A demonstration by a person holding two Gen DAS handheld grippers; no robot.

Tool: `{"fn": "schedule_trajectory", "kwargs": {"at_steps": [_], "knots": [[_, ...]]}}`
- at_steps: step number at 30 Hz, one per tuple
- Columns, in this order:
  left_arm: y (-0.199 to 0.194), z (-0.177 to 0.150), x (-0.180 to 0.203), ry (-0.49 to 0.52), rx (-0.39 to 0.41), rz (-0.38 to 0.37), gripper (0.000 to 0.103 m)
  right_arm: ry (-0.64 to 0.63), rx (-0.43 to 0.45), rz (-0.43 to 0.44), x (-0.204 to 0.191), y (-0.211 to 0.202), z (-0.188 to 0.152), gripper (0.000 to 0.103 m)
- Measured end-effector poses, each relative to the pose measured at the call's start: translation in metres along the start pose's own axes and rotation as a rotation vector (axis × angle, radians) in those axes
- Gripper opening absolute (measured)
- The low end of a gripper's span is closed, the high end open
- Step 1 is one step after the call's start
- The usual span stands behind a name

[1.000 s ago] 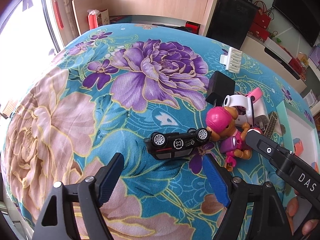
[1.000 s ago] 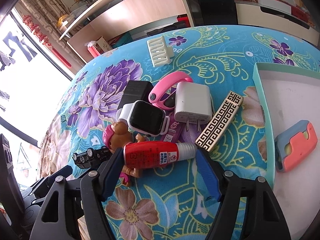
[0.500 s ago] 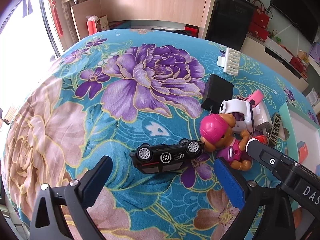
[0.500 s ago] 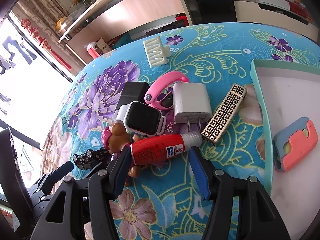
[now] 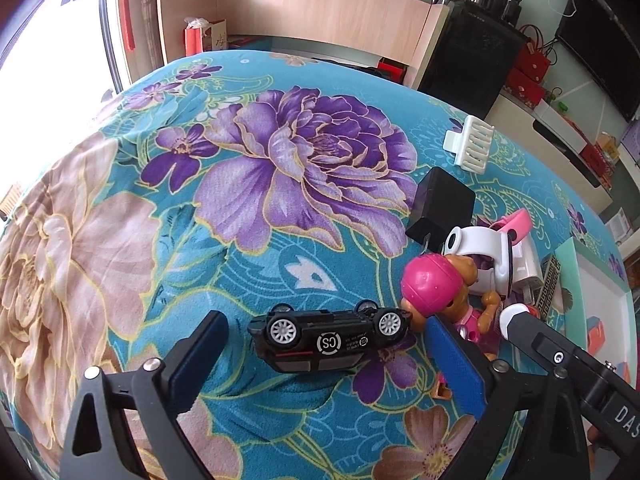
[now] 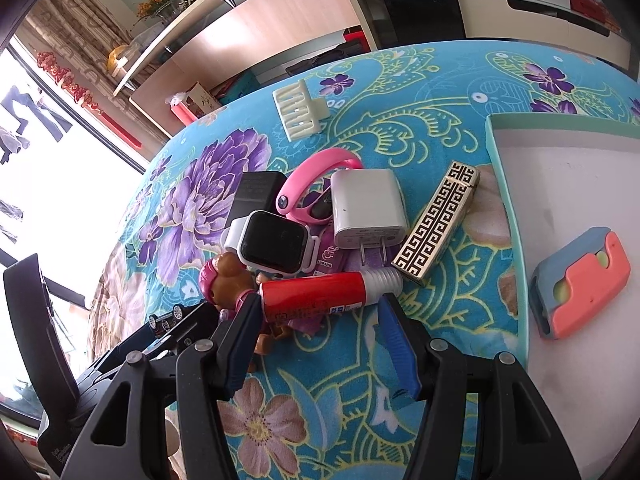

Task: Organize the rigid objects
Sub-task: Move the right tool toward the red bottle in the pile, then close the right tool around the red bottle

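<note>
Left wrist: overturned toy car [image 5: 326,338].

Home living rm. Evidence: floral tablecloth [image 5: 280,184], wood shelf unit [image 5: 304,12], black TV [image 5: 600,40] on low cabinet [image 5: 560,136], red gift bags [image 5: 528,68], window [image 6: 48,184] w/ red hanging ornament [image 5: 128,20].

My blue-padded black claws hover over a teal cloth [image 5: 280,280] patterned with purple and beige flowers. Below me lie a black toy car [image 5: 328,338], a pink-helmeted brown puppy figure [image 5: 436,292], a red glue tube [image 6: 324,292] and a gold-and-black fret-patterned lighter [image 6: 438,220].
</note>
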State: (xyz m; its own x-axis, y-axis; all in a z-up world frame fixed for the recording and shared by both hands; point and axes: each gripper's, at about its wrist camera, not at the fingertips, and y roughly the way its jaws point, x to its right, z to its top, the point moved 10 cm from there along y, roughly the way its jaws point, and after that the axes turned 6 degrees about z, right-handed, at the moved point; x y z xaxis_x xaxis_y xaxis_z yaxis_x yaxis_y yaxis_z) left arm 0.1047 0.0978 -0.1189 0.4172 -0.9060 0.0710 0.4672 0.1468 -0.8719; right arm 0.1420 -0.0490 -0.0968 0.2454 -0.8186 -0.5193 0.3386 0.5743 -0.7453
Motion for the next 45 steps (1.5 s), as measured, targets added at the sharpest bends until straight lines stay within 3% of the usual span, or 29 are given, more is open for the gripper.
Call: {"fn": "schedule_trajectory", "kwargs": {"at_steps": [6,11,18,38,45], "knots": [[-0.002,0.002,-0.002,-0.015,0.011,-0.014,0.079,0.001,-0.004,-0.005,0.001,0.000,-0.001,0.061],[-0.004,0.001,-0.002,-0.014,0.008,-0.024,0.079,0.000,-0.008,-0.005,0.001,0.001,-0.002,0.061],[-0.007,-0.002,-0.008,-0.024,0.002,-0.017,0.079,-0.008,-0.007,-0.021,0.005,0.004,0.000,0.069],[-0.008,-0.004,-0.012,-0.035,-0.006,-0.009,0.079,-0.132,0.059,-0.053,0.005,0.022,0.015,0.070],[-0.008,-0.004,-0.012,-0.037,-0.006,-0.014,0.079,-0.164,0.042,-0.048,-0.002,0.022,0.012,0.070]]}}
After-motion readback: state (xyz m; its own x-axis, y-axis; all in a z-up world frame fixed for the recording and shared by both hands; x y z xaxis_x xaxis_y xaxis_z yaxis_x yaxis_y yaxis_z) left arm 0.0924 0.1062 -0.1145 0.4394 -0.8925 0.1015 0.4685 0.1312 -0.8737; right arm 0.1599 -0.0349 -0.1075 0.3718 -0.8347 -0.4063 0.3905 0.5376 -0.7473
